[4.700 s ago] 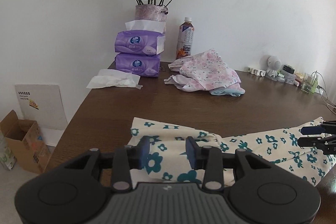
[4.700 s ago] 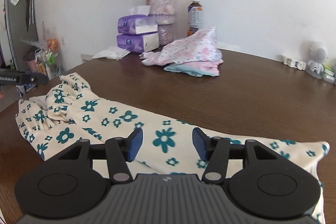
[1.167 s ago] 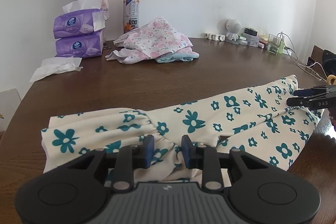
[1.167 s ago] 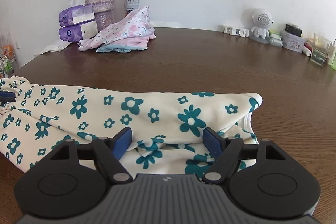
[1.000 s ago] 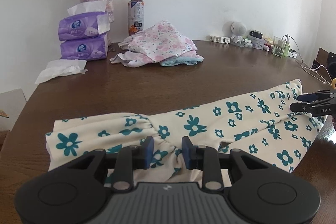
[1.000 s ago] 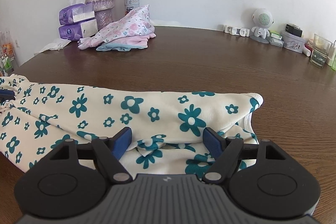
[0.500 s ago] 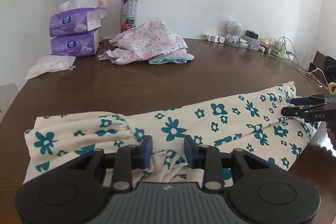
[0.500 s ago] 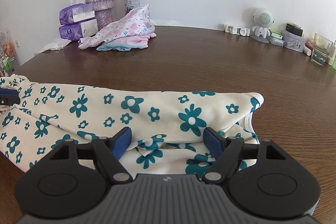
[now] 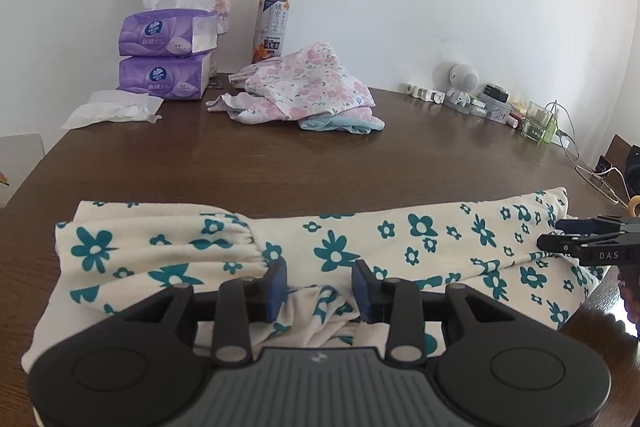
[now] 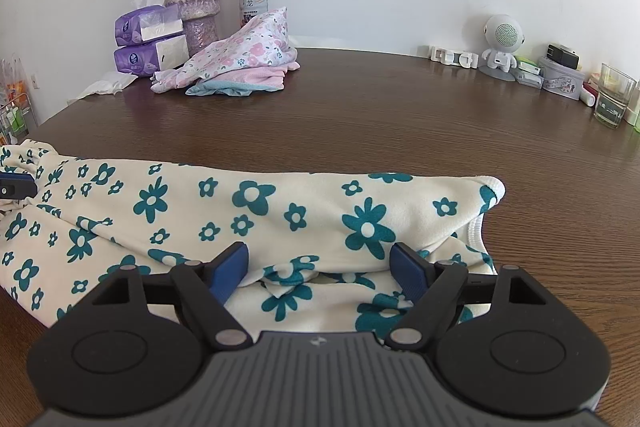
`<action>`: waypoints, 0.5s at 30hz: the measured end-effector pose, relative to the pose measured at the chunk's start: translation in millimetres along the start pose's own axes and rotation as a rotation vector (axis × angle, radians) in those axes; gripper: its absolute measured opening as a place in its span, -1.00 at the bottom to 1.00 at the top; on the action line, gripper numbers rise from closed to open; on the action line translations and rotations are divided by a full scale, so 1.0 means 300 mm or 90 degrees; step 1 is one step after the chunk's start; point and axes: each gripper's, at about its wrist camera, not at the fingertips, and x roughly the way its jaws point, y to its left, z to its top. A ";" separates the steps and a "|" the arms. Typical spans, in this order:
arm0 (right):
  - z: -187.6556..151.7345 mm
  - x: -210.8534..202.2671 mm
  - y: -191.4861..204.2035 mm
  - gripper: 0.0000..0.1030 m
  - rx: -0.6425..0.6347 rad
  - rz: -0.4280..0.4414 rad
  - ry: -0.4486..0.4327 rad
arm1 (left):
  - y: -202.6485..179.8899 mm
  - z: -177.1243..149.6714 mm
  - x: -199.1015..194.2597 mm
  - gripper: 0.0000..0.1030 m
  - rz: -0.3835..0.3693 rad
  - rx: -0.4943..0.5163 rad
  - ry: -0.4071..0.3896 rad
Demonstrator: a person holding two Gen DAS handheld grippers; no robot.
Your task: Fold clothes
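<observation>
Floral garment [image 9: 340, 251] lies folded lengthwise along near edge of table [image 9: 280, 163]. My left gripper [image 9: 320, 285] jaws parted, bunched cloth loose between. My right gripper [image 10: 320, 267] jaws wide apart, cloth between, no pinch.

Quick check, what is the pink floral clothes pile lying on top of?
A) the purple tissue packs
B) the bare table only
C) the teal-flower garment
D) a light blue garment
D: in the right wrist view the pink floral pile rests on a light blue garment whose edge sticks out beneath it, apart from the tissue packs and the teal-flower garment.
</observation>
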 end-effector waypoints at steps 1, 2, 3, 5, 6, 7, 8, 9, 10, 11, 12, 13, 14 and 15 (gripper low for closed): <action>-0.001 -0.002 -0.002 0.55 0.002 0.002 -0.002 | -0.009 0.005 -0.007 -0.29 -0.004 -0.003 -0.008; -0.001 -0.004 -0.003 0.55 0.004 0.005 -0.004 | -0.020 0.013 -0.014 -0.26 -0.011 -0.007 -0.017; -0.001 -0.009 -0.005 0.55 0.008 0.006 -0.007 | -0.033 0.021 -0.021 -0.18 -0.018 -0.010 -0.027; 0.008 -0.046 -0.005 0.56 0.032 0.019 -0.029 | -0.065 0.027 -0.017 -0.07 -0.031 -0.004 -0.033; 0.013 -0.069 -0.003 0.56 0.045 0.029 -0.045 | -0.085 0.027 -0.006 -0.02 -0.037 0.003 -0.030; 0.020 -0.091 0.003 0.56 0.055 0.041 -0.060 | -0.105 0.027 0.005 -0.01 -0.043 0.010 -0.027; 0.029 -0.108 0.019 0.57 0.055 0.053 -0.074 | -0.125 0.027 0.015 -0.01 -0.049 0.017 -0.024; 0.037 -0.117 0.041 0.57 0.048 0.061 -0.081 | -0.145 0.026 0.026 -0.01 -0.055 0.024 -0.021; 0.043 -0.122 0.067 0.57 0.038 0.070 -0.086 | -0.158 0.021 0.040 -0.02 -0.061 0.024 -0.014; 0.045 -0.119 0.097 0.57 0.023 0.080 -0.086 | -0.168 0.014 0.055 -0.02 -0.066 0.023 -0.005; 0.047 -0.114 0.128 0.57 0.008 0.090 -0.084 | -0.174 0.006 0.068 -0.02 -0.073 0.019 0.003; 0.047 -0.102 0.157 0.57 -0.007 0.099 -0.078 | -0.177 0.000 0.076 -0.02 -0.077 0.016 0.008; 0.046 -0.088 0.182 0.57 -0.022 0.103 -0.070 | -0.180 -0.006 0.082 -0.02 -0.080 0.012 0.012; 0.044 -0.073 0.205 0.57 -0.038 0.100 -0.061 | -0.180 -0.013 0.088 -0.02 -0.081 0.009 0.015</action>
